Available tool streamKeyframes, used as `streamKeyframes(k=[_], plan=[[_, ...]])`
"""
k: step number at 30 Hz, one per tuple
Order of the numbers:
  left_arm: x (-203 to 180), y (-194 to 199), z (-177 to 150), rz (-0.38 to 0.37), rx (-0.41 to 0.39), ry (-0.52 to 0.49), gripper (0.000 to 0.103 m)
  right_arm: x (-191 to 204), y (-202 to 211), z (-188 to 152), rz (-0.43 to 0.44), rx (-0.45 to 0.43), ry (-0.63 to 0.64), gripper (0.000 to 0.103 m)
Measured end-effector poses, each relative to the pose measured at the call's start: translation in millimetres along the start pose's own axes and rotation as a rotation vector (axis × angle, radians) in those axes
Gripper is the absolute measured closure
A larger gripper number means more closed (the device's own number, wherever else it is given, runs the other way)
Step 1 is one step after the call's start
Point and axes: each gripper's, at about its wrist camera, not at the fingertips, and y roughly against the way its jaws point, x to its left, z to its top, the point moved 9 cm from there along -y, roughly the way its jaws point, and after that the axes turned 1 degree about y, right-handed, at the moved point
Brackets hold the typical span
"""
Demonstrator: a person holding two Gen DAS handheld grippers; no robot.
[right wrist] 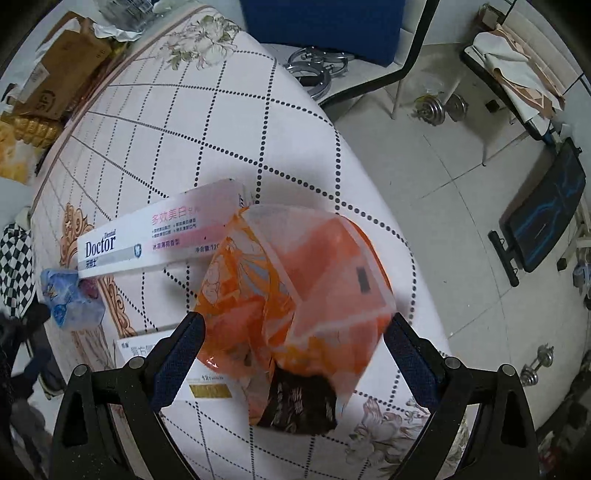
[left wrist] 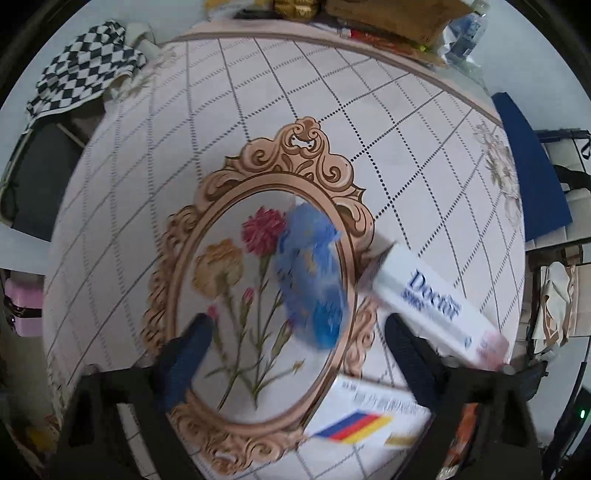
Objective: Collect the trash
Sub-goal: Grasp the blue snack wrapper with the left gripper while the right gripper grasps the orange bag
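Note:
A crumpled blue wrapper (left wrist: 310,280) lies on the flowered tablecloth (left wrist: 258,122), between and just ahead of the fingers of my open left gripper (left wrist: 299,332). A white "Doctor" toothpaste box (left wrist: 436,302) lies to its right, and a flat white box with coloured stripes (left wrist: 373,417) lies near my right finger. In the right wrist view an orange snack bag (right wrist: 295,306) lies on the table between the wide-open fingers of my right gripper (right wrist: 293,332). The toothpaste box (right wrist: 159,236), blue wrapper (right wrist: 70,299) and flat white box (right wrist: 192,384) lie to the bag's left.
A checkered cloth (left wrist: 85,74) hangs at the table's far left. Cardboard boxes (left wrist: 391,14) and bags stand beyond the far edge. A blue chair (right wrist: 325,26) stands by the table. Dumbbells (right wrist: 439,107) and a bench (right wrist: 539,221) are on the tiled floor.

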Motion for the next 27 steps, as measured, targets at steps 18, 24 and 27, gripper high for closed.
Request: streamKeyframes(k=[18, 24, 27], plan=[[7.1, 35.1, -33.1, 0.051, -0.092, -0.133, 0.099, 18.7, 24.3, -11.5, 0.013, -0.079, 0.043, 0.075], [23.3, 74.1, -63.9, 0.055, -0.162, -0.166, 0.099, 24.9, 50.8, -42.9, 0.033, -0.132, 0.102, 0.08], [33.0, 94.4, -85.7, 0.041, -0.19, -0.172, 0.099, 29.4, 68.4, -68.4, 0.043, -0.162, 0.137, 0.08]])
